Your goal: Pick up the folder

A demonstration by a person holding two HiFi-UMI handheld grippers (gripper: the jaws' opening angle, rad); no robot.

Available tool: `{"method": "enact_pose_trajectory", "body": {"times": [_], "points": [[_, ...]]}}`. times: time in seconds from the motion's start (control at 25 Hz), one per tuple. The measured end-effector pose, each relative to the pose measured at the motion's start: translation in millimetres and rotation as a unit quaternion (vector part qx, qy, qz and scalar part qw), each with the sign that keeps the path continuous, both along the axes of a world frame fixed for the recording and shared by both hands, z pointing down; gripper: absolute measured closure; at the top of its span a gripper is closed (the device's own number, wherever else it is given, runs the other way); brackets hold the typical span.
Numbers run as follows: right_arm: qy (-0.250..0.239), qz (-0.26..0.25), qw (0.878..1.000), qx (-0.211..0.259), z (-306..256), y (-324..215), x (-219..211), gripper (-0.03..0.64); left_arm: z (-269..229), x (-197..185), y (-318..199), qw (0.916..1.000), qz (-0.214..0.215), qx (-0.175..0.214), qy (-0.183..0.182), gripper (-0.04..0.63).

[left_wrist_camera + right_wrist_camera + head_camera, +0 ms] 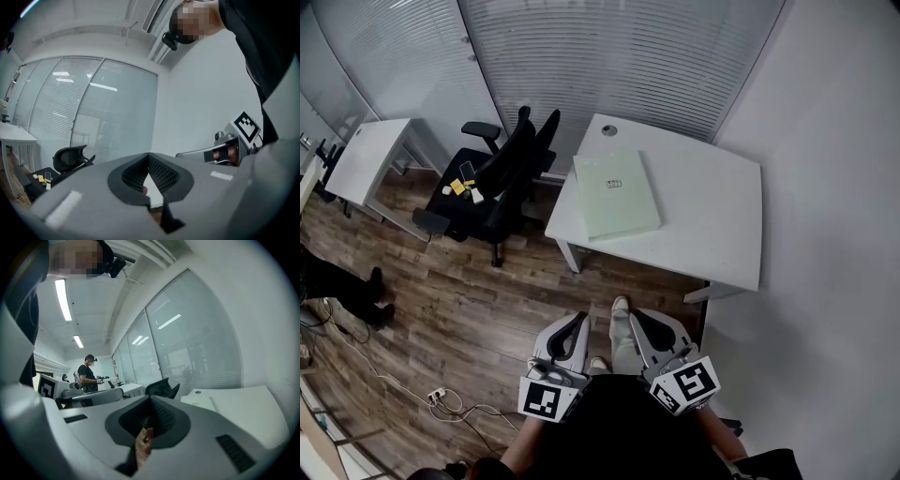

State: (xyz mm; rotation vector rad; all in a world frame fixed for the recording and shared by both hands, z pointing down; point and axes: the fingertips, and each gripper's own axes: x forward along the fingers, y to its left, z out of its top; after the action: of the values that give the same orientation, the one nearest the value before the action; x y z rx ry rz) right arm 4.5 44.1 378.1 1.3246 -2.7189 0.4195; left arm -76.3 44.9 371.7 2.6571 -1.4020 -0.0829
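Observation:
A pale green folder (617, 195) lies flat on the left half of a white desk (712, 216), well ahead of both grippers. In the right gripper view the folder (200, 402) shows as a thin slab on the desk's near corner. My left gripper (578, 321) and right gripper (636, 317) hang side by side over the wooden floor, short of the desk. Both point toward it, roughly level. The left gripper (149, 157) has its jaws together with nothing between them. The right gripper (151, 400) is also shut and empty.
Two black office chairs (504, 176) stand left of the desk, one with small items on its seat. A second white desk (370, 157) sits at far left. Cables (441, 398) lie on the floor. A white wall (834, 187) bounds the right. A person (87, 373) stands far off.

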Motion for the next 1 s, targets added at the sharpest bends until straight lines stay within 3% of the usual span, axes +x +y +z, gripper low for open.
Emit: {"method": "enact_pose_trajectory", "body": {"times": [0.16, 0.44, 0.72, 1.0], "points": [[0.007, 0.001, 1.0, -0.012, 4.1, -35.7, 9.8, 0.617, -6.0, 5.5, -37.6, 0.9998, -0.008, 0.015, 0.003, 0.591], [0.005, 0.001, 1.0, -0.022, 16.3, -110.3, 40.9, 0.617, 9.7, 28.5, -101.0, 0.9996, -0.02, -0.009, -0.017, 0.59], [0.024, -0.02, 0.999, -0.017, 14.5, -179.2, 62.8, 0.617, 4.9, 47.6, -165.4, 0.9988, -0.046, 0.008, -0.017, 0.589], [0.05, -0.039, 0.998, -0.022, 25.6, -231.1, 80.5, 0.617, 8.1, 66.1, -198.4, 0.9976, -0.066, 0.001, -0.022, 0.589]]}}
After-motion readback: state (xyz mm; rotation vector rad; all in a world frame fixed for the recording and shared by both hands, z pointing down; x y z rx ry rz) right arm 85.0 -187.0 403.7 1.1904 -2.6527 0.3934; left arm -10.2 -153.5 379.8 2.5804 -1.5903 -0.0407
